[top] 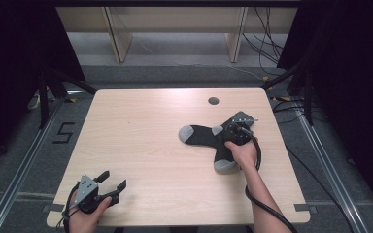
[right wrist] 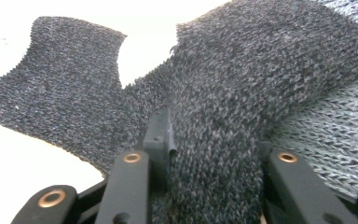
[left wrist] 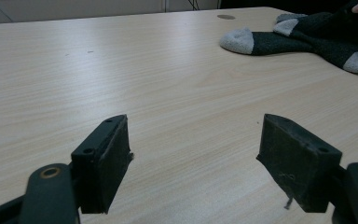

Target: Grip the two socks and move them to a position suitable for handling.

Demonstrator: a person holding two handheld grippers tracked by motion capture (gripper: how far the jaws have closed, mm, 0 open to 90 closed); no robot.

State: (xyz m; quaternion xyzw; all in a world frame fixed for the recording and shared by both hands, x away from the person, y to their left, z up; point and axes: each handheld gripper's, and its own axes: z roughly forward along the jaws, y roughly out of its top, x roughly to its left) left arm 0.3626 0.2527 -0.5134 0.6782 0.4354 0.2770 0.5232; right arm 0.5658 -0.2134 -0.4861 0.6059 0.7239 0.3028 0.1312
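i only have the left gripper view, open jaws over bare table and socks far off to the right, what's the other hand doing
Observer: The right gripper is down on the two dark socks, where they cross.
Operator: is it holding anything yet
Observer: Yes. In the right gripper view a fold of dark knit is pinched between its jaws.
Operator: where do the socks sit on the table overall
Observer: On the right half of the table, below the round hole near the far edge.
Operator: and where's my left gripper relative to that
Observer: The left gripper is at the near left corner, well apart from the socks.
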